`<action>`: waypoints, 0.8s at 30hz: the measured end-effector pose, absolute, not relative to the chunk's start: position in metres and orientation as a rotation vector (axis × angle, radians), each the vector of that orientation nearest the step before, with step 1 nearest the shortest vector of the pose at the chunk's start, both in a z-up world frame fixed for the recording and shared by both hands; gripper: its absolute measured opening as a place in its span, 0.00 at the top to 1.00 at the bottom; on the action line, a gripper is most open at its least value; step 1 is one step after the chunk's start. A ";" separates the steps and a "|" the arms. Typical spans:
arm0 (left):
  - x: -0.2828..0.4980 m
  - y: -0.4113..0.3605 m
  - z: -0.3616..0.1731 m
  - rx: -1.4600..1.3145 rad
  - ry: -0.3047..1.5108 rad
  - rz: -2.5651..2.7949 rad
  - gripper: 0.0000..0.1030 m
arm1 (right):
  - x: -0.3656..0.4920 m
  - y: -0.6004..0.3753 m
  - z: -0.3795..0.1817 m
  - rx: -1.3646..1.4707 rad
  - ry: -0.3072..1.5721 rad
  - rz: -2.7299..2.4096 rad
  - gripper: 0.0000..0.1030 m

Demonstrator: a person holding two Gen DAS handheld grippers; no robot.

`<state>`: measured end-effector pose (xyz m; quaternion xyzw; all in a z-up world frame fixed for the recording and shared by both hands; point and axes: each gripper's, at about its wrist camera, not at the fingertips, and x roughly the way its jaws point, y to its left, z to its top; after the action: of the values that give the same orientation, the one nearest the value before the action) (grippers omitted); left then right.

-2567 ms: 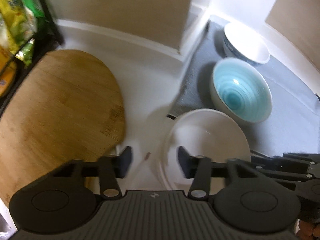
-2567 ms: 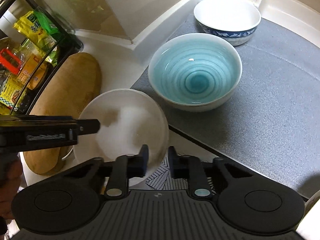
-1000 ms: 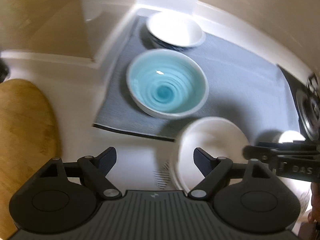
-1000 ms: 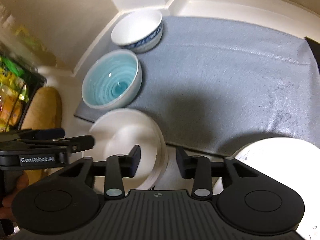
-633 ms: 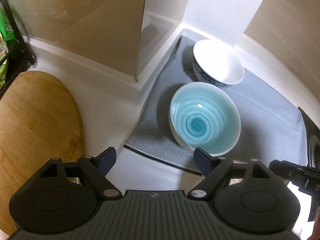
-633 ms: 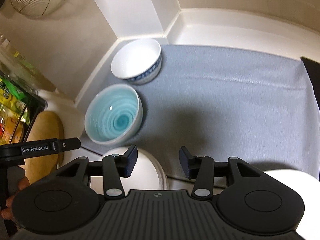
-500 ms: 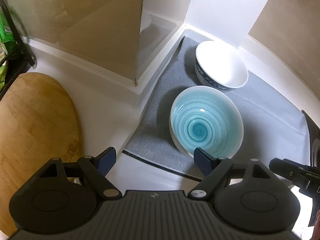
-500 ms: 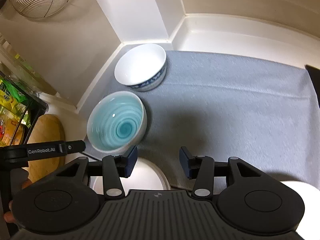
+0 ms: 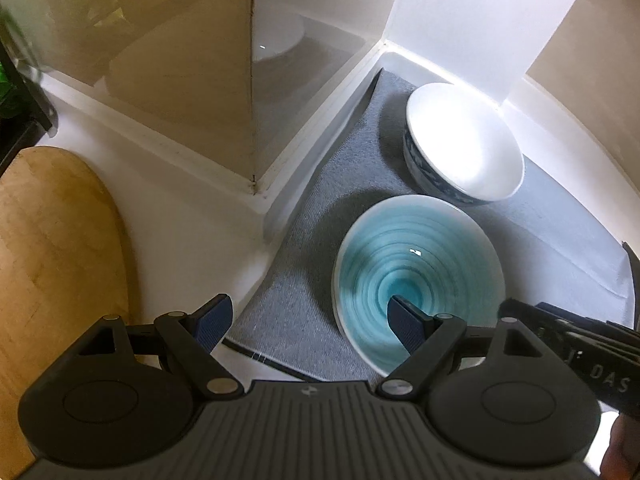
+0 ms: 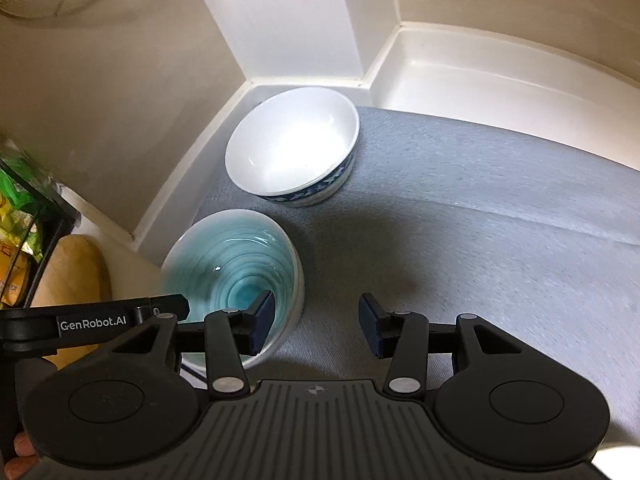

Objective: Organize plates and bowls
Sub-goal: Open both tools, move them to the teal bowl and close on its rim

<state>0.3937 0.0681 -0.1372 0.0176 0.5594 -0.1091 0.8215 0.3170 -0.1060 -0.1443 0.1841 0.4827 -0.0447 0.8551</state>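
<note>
Bowls are sitting on the wide grey fabric mat (image 10: 480, 216), which is spreading ahead of both sets of fingers. Nearest, the glazed turquoise ceramic bowl with spiral rings (image 9: 416, 264) is lying under the left gripper (image 9: 310, 320), whose jaws are spread wide and gripping nothing. Beyond it, the white porcelain bowl with a blue patterned band (image 10: 292, 152) is resting empty too. The right gripper (image 10: 316, 326) is hanging released. Both bowls are looking rigid, slick and breakable; a rim pinch seems safest.

Both wrist views overlook the turquoise bowl (image 9: 416, 276) (image 10: 232, 264).
</note>
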 end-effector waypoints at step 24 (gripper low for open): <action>0.420 0.055 -0.163 0.075 1.237 -0.225 0.16 | 0.359 -0.098 -0.179 0.343 1.095 -0.050 0.58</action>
<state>0.4202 0.0547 -0.1628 0.0350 0.5786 -0.1053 0.8080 0.3594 -0.0977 -0.1790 0.1622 0.5179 -0.0237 0.8396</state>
